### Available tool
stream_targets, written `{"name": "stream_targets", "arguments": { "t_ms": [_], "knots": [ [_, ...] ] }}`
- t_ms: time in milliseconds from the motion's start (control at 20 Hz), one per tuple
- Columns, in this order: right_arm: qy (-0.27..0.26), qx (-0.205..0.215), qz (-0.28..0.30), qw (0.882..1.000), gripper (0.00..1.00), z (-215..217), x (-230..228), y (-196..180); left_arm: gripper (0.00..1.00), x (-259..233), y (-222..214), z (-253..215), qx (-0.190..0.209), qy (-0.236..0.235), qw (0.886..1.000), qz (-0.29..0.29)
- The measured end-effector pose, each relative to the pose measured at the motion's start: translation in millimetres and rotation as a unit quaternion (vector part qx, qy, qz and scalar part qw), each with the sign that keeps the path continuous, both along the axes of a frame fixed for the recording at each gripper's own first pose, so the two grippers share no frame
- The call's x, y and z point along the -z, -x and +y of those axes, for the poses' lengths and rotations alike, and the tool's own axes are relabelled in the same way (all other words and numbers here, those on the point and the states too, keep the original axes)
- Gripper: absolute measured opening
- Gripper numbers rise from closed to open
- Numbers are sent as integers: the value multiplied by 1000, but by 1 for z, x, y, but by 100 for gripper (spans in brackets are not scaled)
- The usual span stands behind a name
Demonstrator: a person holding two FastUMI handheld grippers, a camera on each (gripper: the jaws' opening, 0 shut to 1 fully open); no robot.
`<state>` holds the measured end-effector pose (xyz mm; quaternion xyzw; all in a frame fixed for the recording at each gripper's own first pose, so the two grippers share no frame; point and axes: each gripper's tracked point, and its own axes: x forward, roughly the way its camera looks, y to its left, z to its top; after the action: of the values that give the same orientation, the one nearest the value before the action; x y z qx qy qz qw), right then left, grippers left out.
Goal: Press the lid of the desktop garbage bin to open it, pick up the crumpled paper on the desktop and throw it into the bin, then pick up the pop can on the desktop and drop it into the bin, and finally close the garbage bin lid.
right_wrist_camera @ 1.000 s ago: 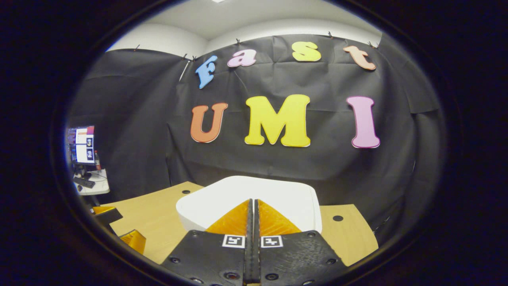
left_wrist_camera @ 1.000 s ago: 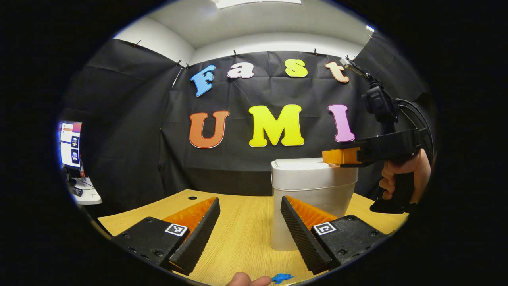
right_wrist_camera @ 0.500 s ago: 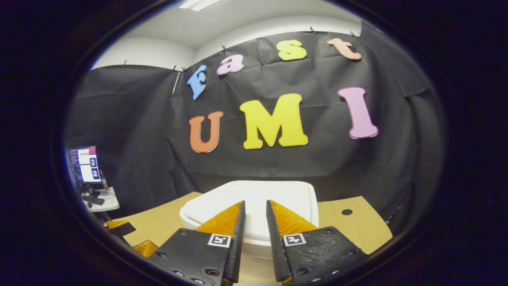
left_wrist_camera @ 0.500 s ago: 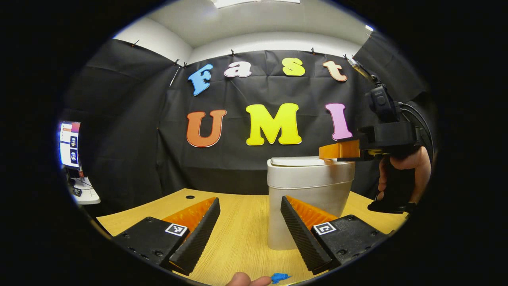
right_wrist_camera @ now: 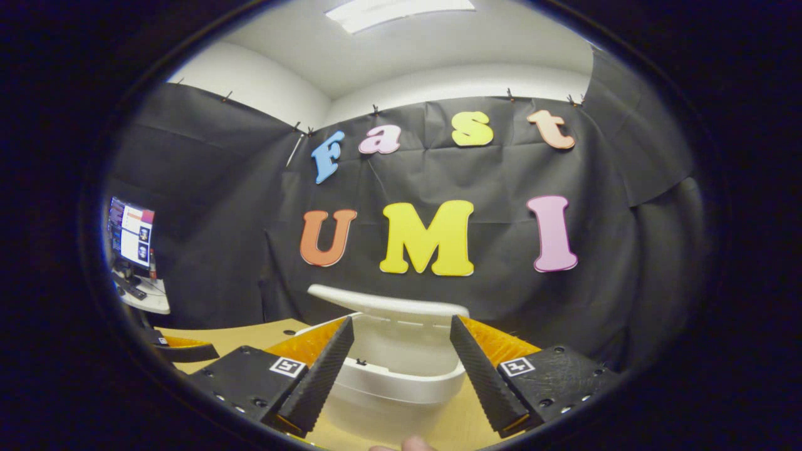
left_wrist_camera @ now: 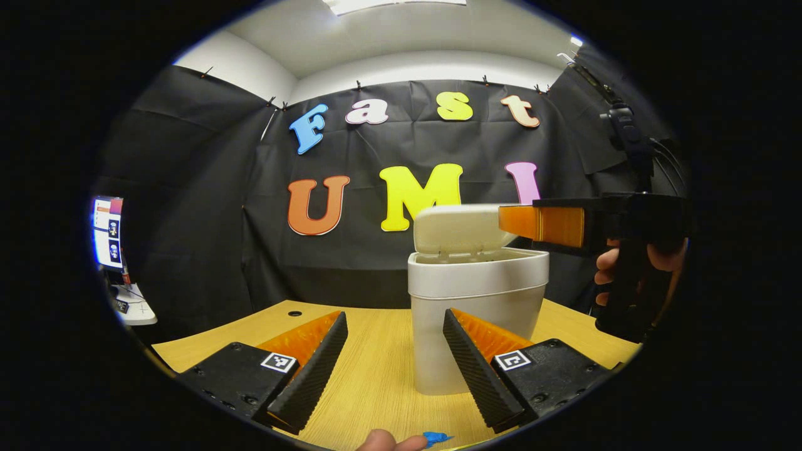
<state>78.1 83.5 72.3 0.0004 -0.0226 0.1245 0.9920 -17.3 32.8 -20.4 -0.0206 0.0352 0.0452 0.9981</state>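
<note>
A: Since both sets of jaws stand spread with nothing between them, what could go wrong first?

B: Start nearest the bin. In the left gripper view, the left gripper (left_wrist_camera: 395, 369) hangs low over the desk (left_wrist_camera: 369, 382), its right finger crossing in front of the garbage bin (left_wrist_camera: 476, 313) at the base. I cannot tell whether it touches. A careless sweep toward the bin could shove it; it looks like light plastic, so I'd expect it to slide or tip.

A: And the other one?

B: The right gripper (left_wrist_camera: 539, 224), held in a hand (left_wrist_camera: 611, 272) to the right of the bin, sits level with the raised lid (left_wrist_camera: 460, 227), fingertips just at the lid's edge. In the right gripper view the right gripper (right_wrist_camera: 401, 369) frames the open mouth of the bin, with the lid tilted up behind it. Any push forward or down from there could knock the lid shut, and the press would have to be done again.

A: Where are the crumpled paper and the pop can?

B: I can't place either relative to the bin. That's a risk in itself: reaching back for them means swinging past the bin blind. A small blue scrap (left_wrist_camera: 433, 436) lies on the desk in front of the bin, beside a fingertip (left_wrist_camera: 382, 441); I can't say what it is.
</note>
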Motion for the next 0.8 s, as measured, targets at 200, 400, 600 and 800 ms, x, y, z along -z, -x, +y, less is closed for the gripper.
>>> {"name": "stream_targets", "arguments": {
  "t_ms": [200,400,600,800],
  "knots": [
    [-8,18,-3,1000,96,-21,5,15,99,5,0,-5,8,6,1000,2],
    [-27,34,-3,999,95,-46,16,36,99,16,1,-19,30,23,999,11],
    [-32,62,-3,998,96,-75,27,52,99,29,4,-26,43,18,999,24],
    [-35,78,-1,996,95,-94,38,66,99,43,13,-36,56,17,998,38]
  ]
}}
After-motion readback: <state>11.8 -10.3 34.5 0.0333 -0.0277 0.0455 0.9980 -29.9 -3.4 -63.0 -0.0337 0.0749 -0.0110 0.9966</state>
